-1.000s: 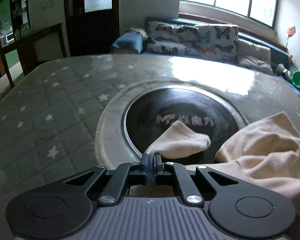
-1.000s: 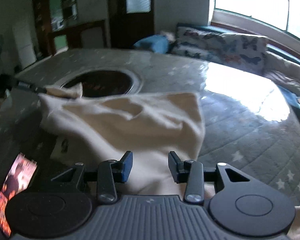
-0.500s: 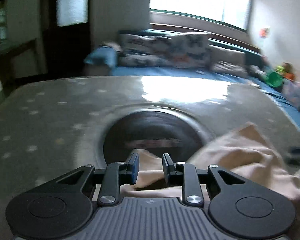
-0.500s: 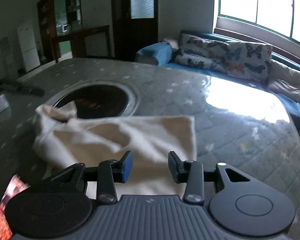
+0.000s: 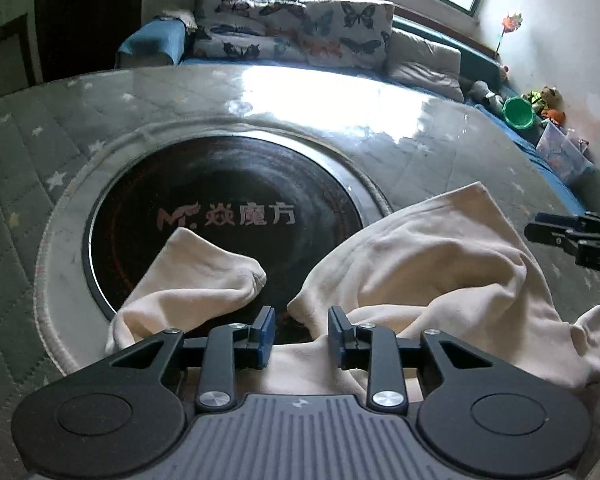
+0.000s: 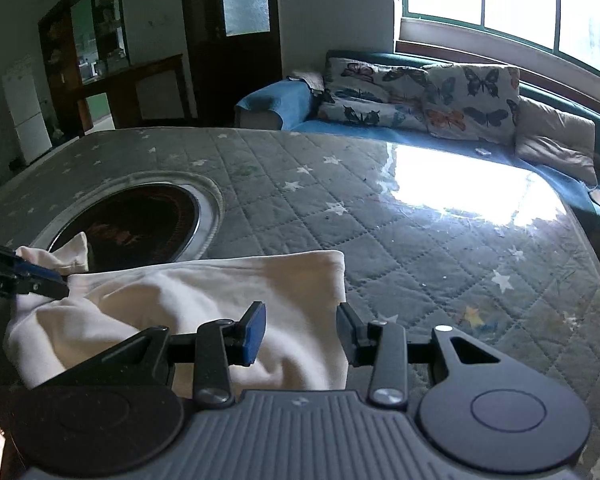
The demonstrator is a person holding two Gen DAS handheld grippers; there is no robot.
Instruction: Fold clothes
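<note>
Broadly, the quilted star-print table (image 6: 380, 208) fills both views, its surface glossy where the window glare falls. Set into it is a dark round inset plate (image 5: 228, 184) with printed lettering. Across the near part of the table lies the cream garment (image 5: 428, 256), rumpled rather than flat; one sleeve (image 5: 204, 276) curls over the edge of the inset plate, while the body bunches toward the right, its far hem running straight in the right wrist view.

The left gripper (image 5: 301, 334) hangs low over the garment with its jaws opening; cloth lies beneath the gap, but the blue pads do not press on it (the fold between sleeve and body sits just ahead of them). The right gripper (image 6: 301, 334) stands with jaws spread over the garment's near right edge, holding nothing; its tips also appear at the right margin of the left wrist view.

Judged risks: with neither gripper gripping, the garment stays bunched, and any fold made now would likely lock in the wrinkles. The sleeve is curled back on itself, so a pinch there may catch two layers and drag the body. The glossy table cover may let the cloth slide when pulled from one side only.
</note>
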